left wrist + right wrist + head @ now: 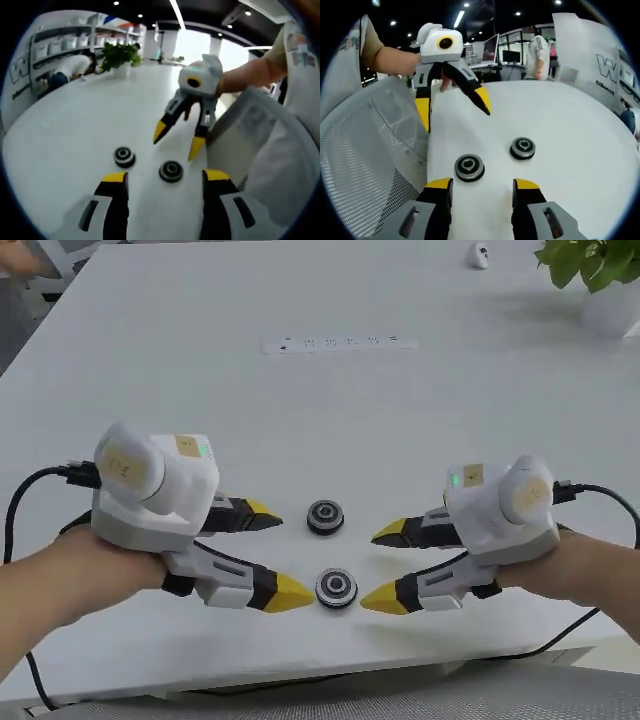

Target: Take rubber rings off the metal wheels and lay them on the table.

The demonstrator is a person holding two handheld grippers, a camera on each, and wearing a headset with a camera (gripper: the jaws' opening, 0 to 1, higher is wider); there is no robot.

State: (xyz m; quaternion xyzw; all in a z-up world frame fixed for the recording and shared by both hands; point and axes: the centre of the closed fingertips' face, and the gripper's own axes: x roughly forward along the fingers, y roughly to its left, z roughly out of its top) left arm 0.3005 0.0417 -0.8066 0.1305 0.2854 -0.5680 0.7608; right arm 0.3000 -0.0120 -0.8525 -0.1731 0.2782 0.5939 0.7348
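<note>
Two small metal wheels with black rubber rings lie flat on the white table: the far wheel and the near wheel. My left gripper is open at their left, its yellow tips pointing right, the wheels just beyond the tips. My right gripper is open at their right, pointing left. In the left gripper view the near wheel lies ahead between the jaws and the far wheel to the left. In the right gripper view the near wheel and far wheel lie ahead.
A white power strip lies mid-table farther back. A potted plant stands at the far right corner, with a small white object beside it. Black cables trail from both grippers. The table's front edge runs just below the grippers.
</note>
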